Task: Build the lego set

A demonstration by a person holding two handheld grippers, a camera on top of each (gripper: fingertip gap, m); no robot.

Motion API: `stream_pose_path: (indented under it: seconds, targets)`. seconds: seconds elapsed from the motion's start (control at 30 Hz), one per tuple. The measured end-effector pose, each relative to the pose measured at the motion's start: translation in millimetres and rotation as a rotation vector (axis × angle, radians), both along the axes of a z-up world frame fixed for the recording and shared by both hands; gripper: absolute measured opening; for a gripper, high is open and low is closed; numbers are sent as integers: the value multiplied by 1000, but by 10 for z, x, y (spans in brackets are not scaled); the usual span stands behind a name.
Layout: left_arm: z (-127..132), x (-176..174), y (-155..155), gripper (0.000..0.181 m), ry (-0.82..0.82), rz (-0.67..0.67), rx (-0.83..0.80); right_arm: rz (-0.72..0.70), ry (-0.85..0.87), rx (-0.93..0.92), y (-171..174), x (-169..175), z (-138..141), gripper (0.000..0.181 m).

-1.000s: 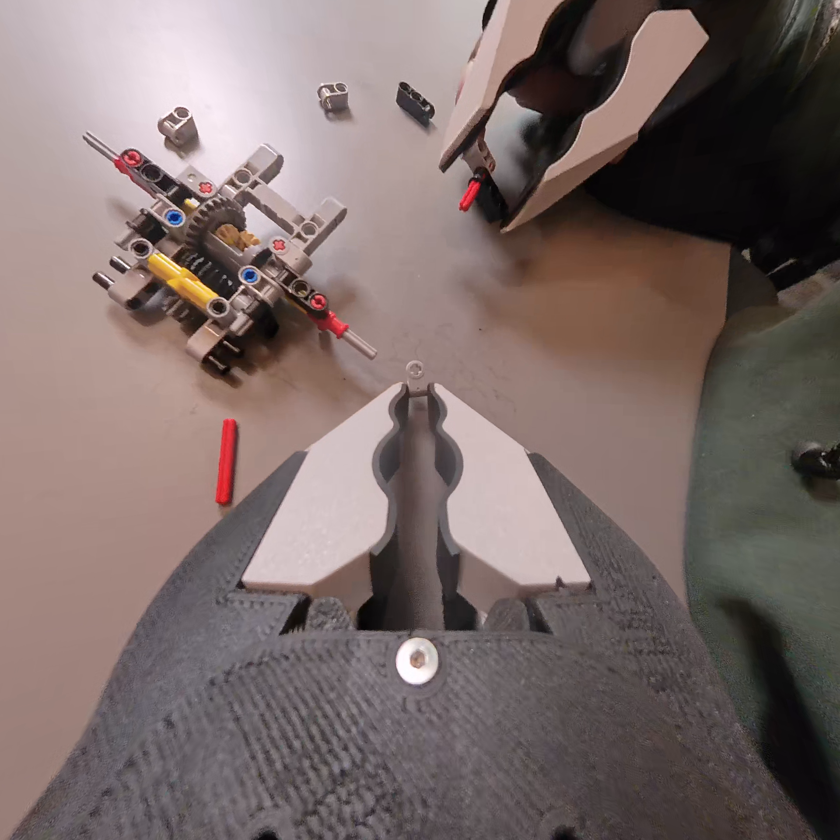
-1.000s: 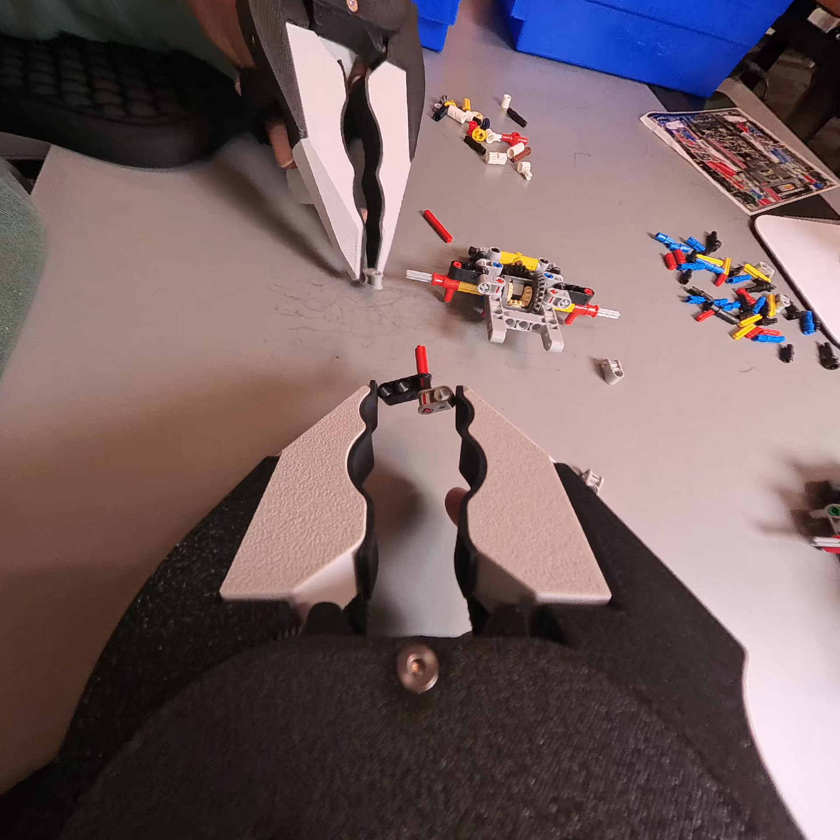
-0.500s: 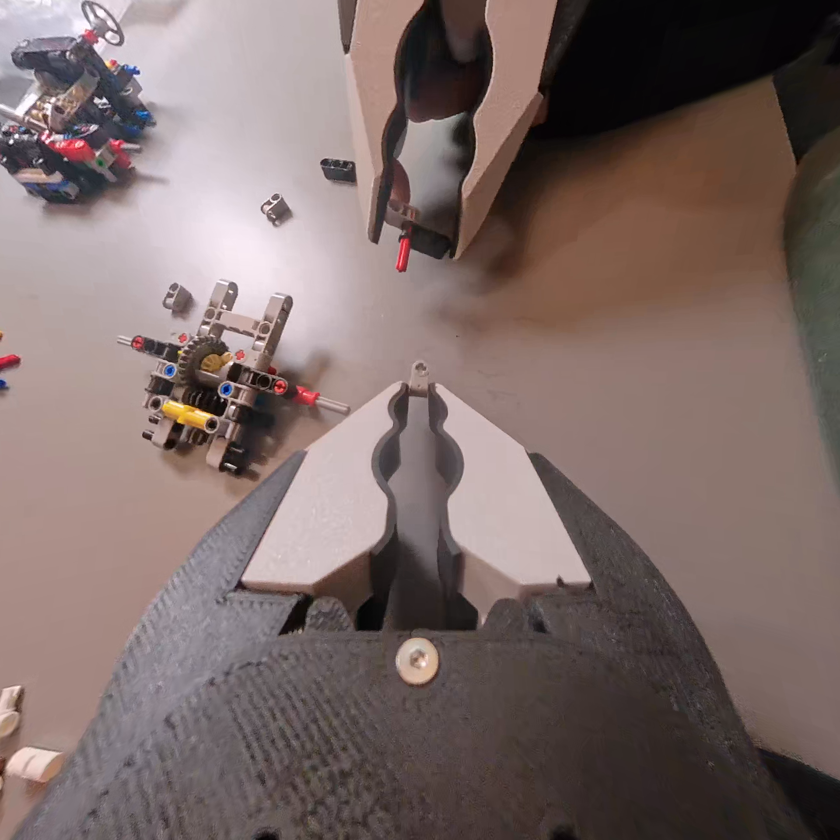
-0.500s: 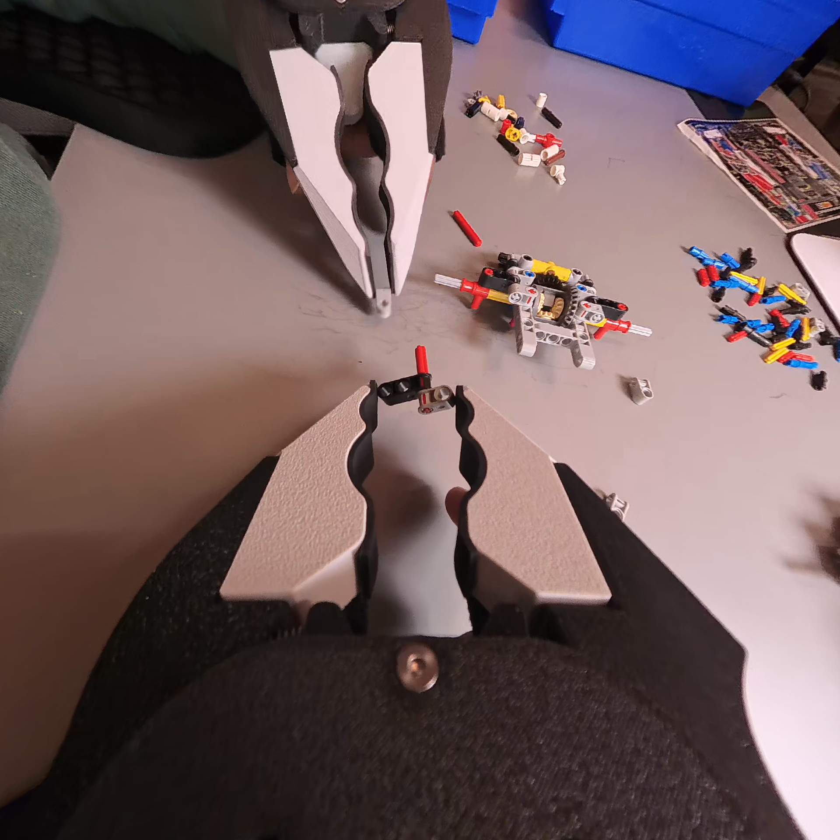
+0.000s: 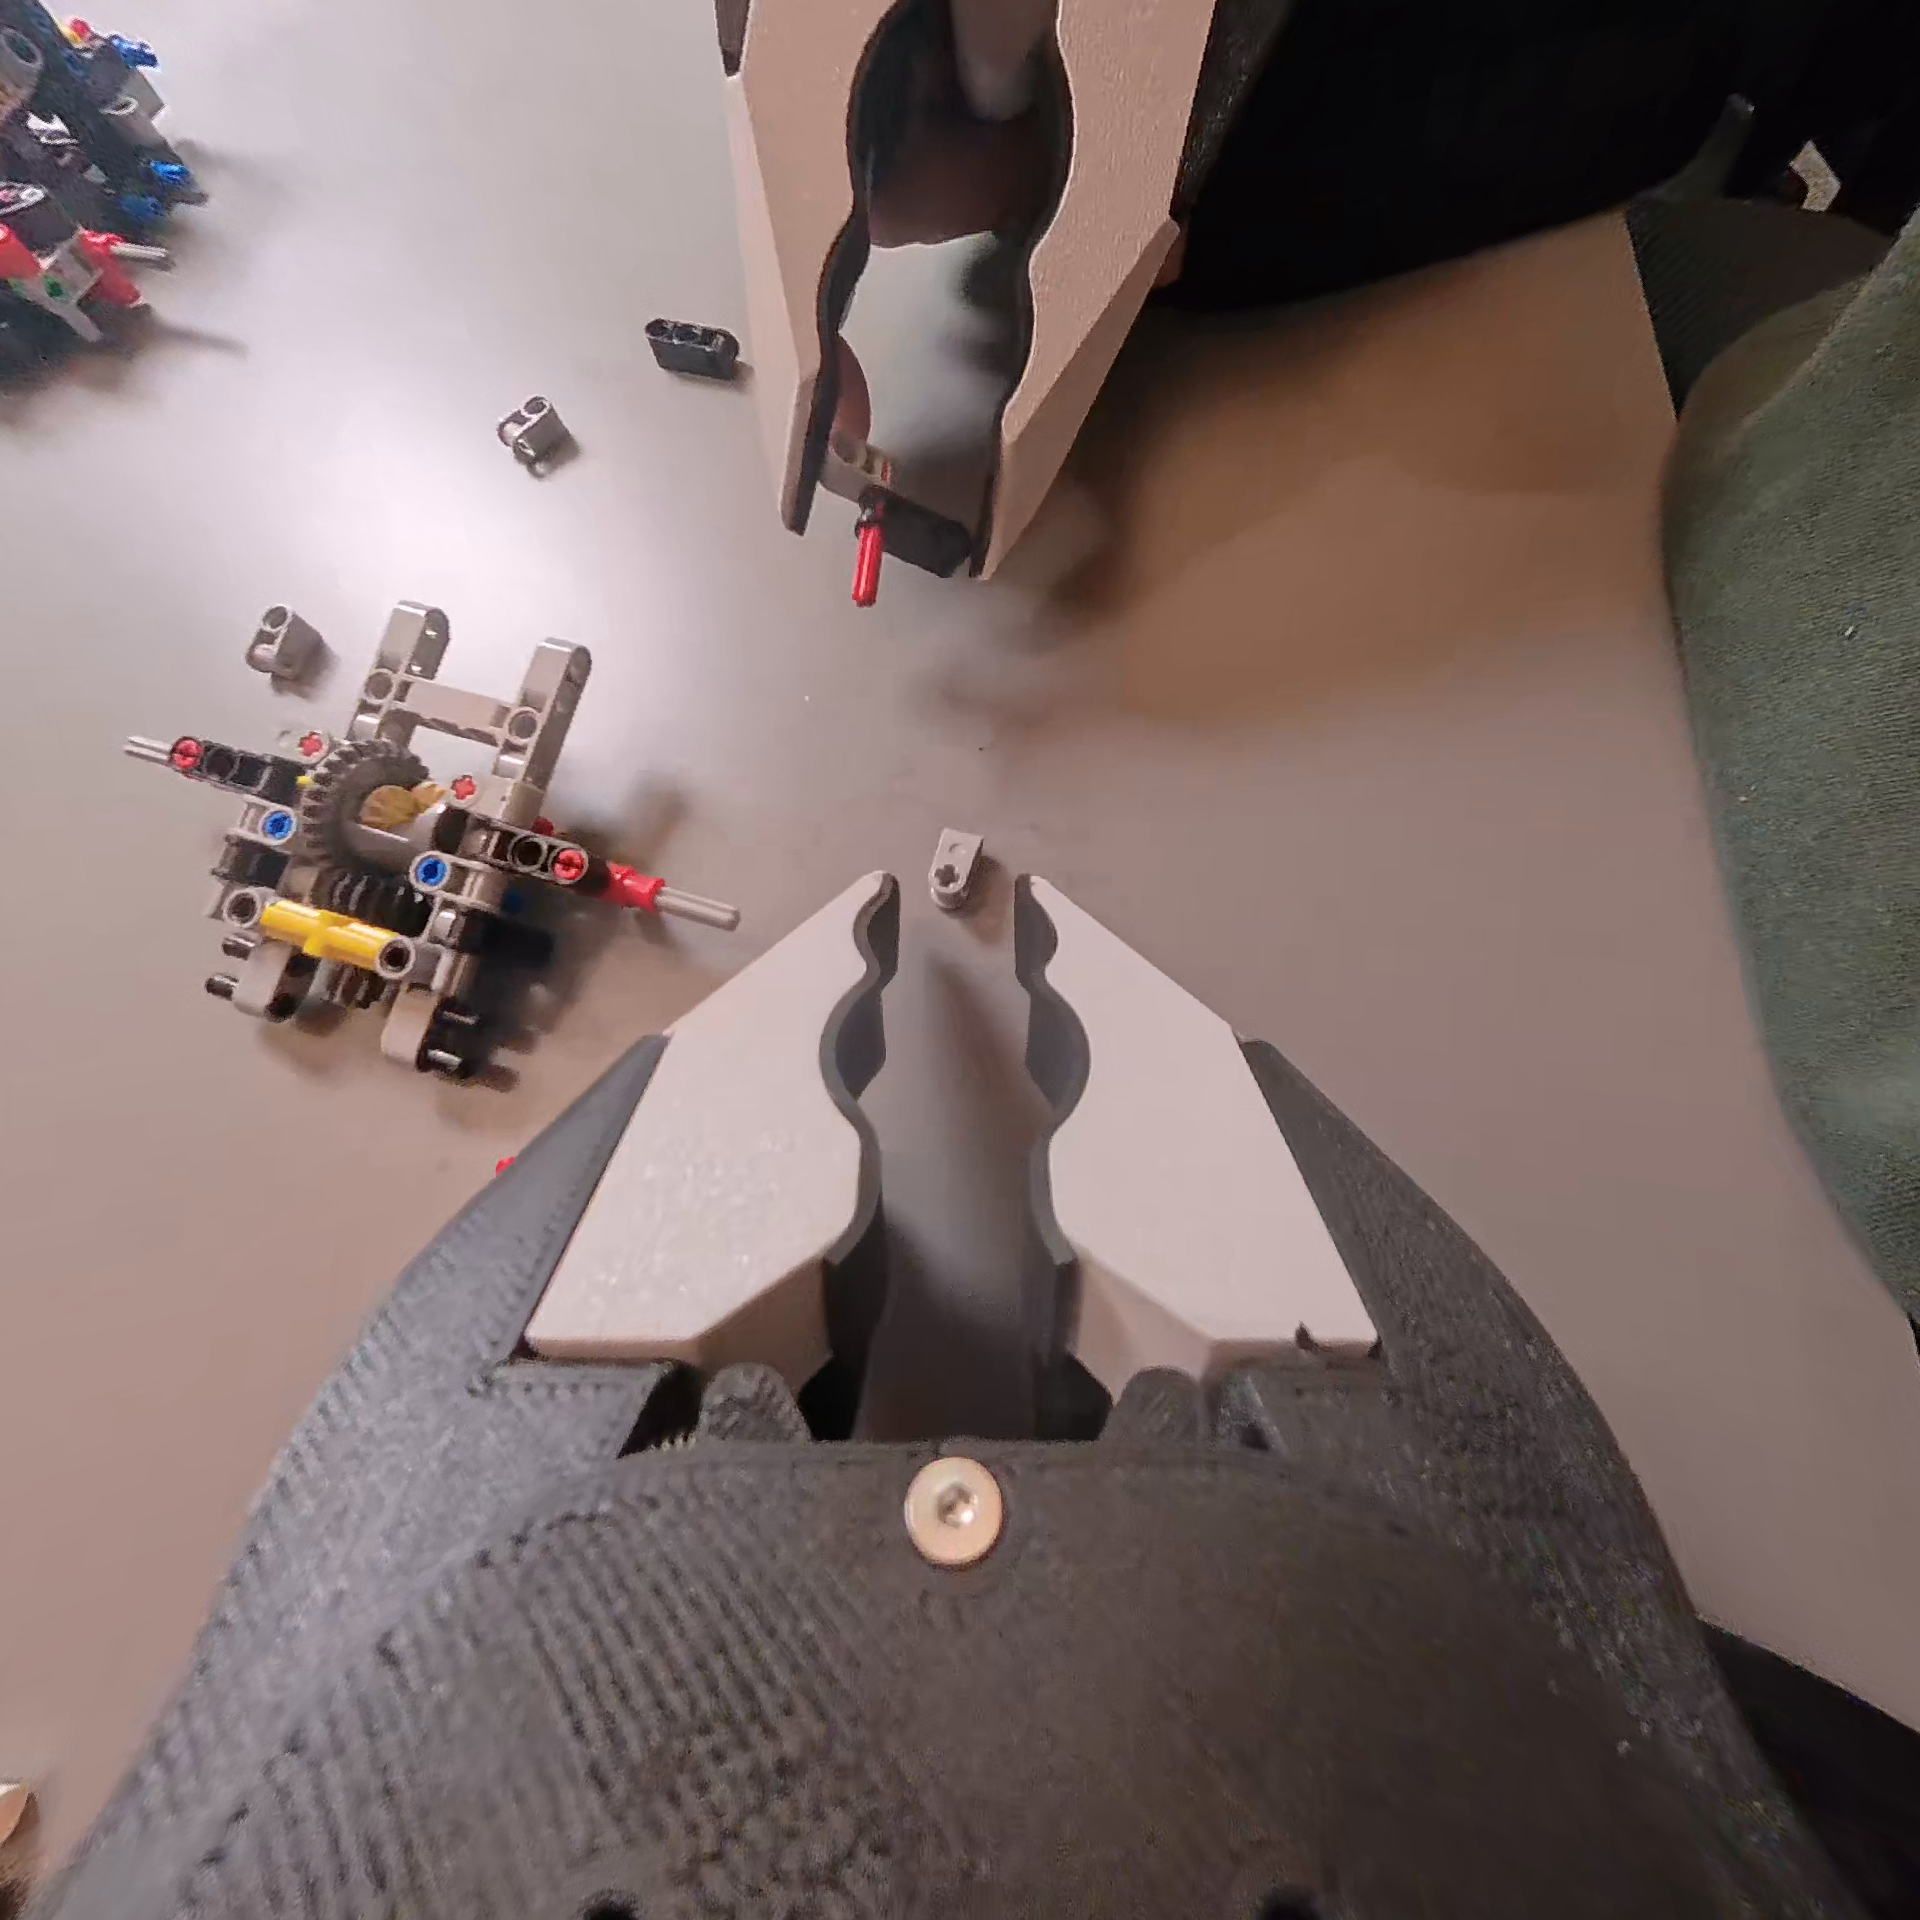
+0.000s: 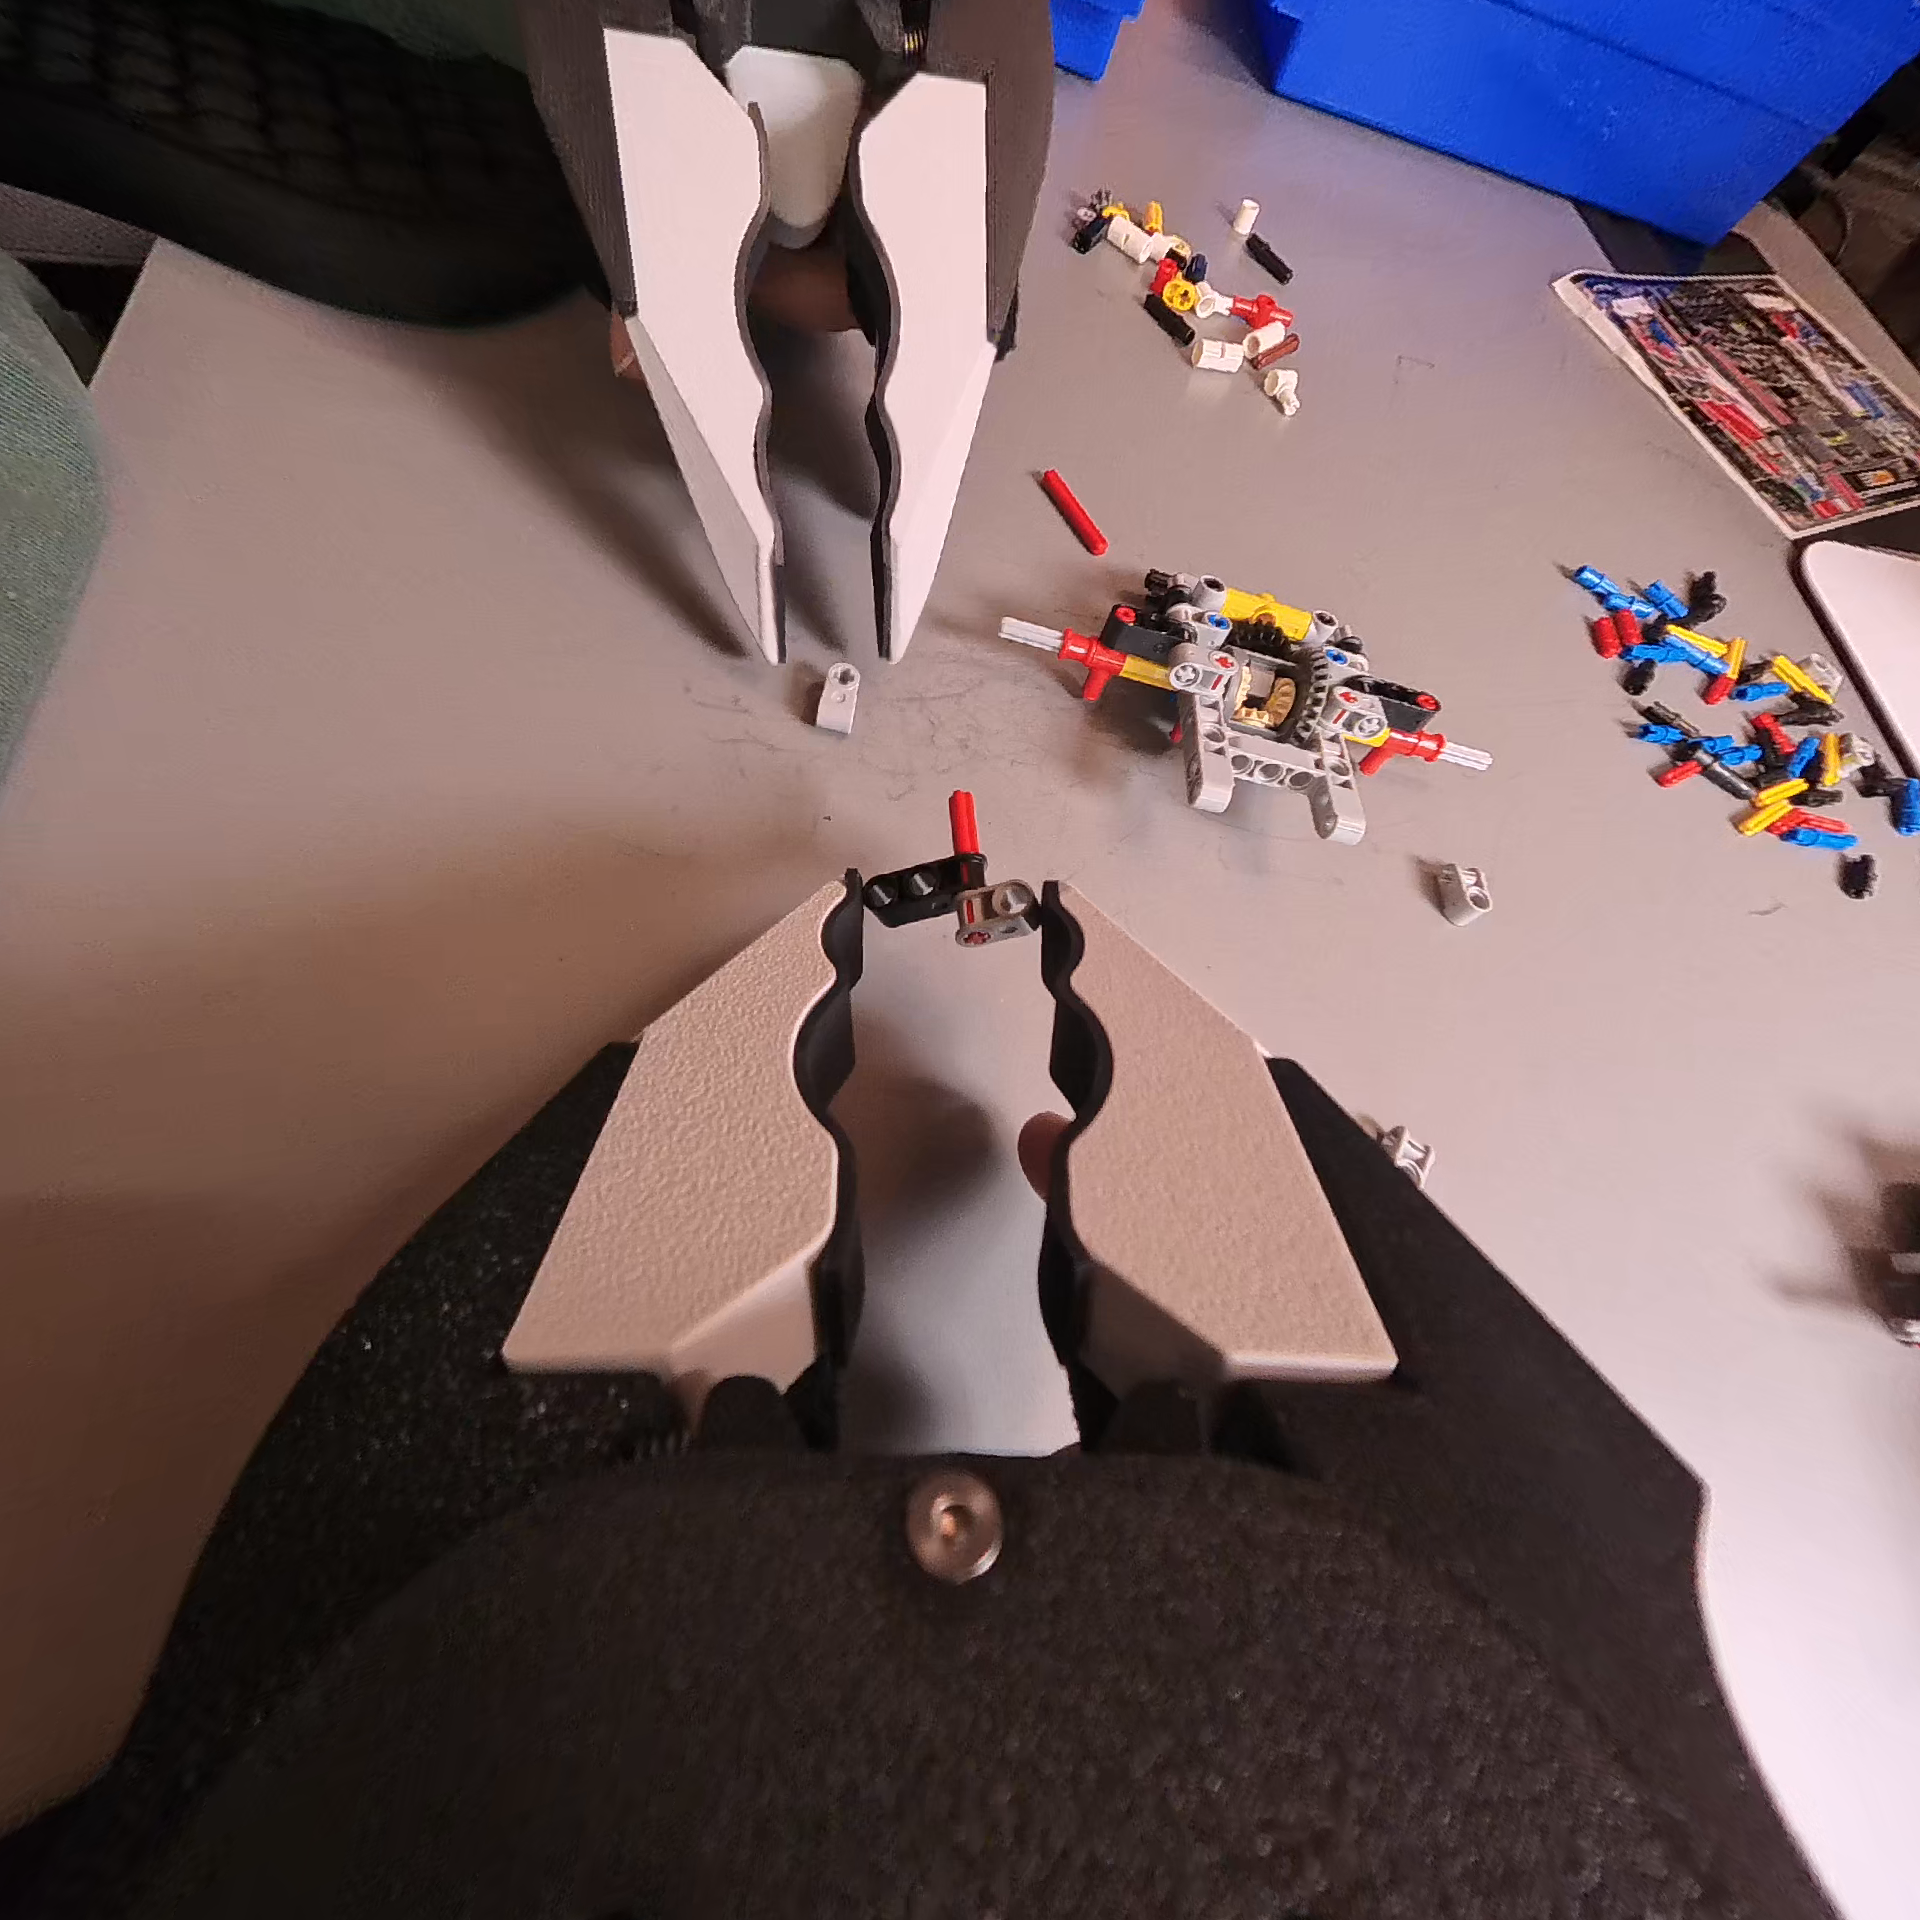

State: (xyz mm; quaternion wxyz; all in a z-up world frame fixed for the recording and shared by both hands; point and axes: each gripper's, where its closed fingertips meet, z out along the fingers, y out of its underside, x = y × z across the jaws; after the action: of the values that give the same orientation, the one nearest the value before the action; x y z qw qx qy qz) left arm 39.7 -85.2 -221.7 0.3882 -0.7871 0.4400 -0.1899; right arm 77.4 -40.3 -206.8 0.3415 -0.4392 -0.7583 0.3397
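Right off the left gripper's [image 5: 951, 883] tips sits the little grey connector [image 5: 954, 868], loose on the counter [image 5: 1299, 831]. Those fingers [image 5: 769, 1049] are parted a bit and hold nothing; the connector lies just past the gap, roughly centred between them, not touching either as far as I can tell. From the right wrist view it's the same story: connector [image 6: 837, 698] lying on its side just below the two pale tips, with a sliver of counter showing between.

Across from it, the right gripper [image 6: 951, 904] is clamped on a small sub-assembly [image 6: 940, 896], a black beam plus a grey link with a red axle [image 6: 962, 826] poking out toward the connector. It's only pinched at the very tips, end to end.

What I'd worry about: that connector is tiny and light, so if the left fingers come in slightly off-centre or scrape the counter, it'll skid or flip instead of getting picked up. Squeeze it on a rounded face and it could squirt out sideways. And the right-hand grip looks marginal; any push along that axle when mating the parts could swivel the beam and link or pop them out.

Further out, the half-built gear frame [image 6: 1262, 691] sits to one side, well apart, with a loose red axle [image 6: 1073, 511] nearby and piles of spare pins [image 6: 1745, 717] beyond.
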Motion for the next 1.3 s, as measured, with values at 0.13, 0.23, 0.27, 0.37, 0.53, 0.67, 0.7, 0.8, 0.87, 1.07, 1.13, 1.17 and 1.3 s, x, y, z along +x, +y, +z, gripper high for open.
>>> stream_pose_path:
  seconds: [0.13,0.23,0.27,0.37,0.53,0.67,0.7,0.8,0.87,1.07,1.13,1.17,1.3]
  targets:
    - [-53,22,35,17,55,5,8,1,-7,7,-3,-2,-14,33]
    - [-54,6,50,10,81,27,3,-1,-6,7,0,-2,-12,33]
    - [-56,-13,56,9,81,44,-11,-2,-4,6,1,-2,-10,33]
    - [-26,-29,31,5,-23,113,-138,0,-2,4,-4,-1,-5,33]
    - [-27,-59,-73,6,-136,110,-359,39,-9,-13,-97,-14,11,32]
    - [-61,-70,-116,6,-68,-5,-432,127,-52,-27,-288,-122,-11,32]
    - [-62,-68,-116,6,-53,-32,-454,140,-71,3,-302,-157,-36,32]
    - [-66,-73,-70,6,-6,-85,-486,174,-117,52,-358,-244,-78,32]
    - [-66,-85,-36,6,11,-87,-494,184,-148,68,-367,-262,-109,32]
    - [-54,-104,37,5,-43,47,-440,155,-171,49,-338,-252,-142,32]
    - [-53,-76,31,5,-86,98,-436,140,-175,50,-331,-272,-145,32]
    - [-57,-69,35,5,-101,126,-429,137,-177,51,-331,-278,-148,32]
    - [-30,-7,-4,12,-138,169,-412,124,-183,66,-330,-285,-160,32]
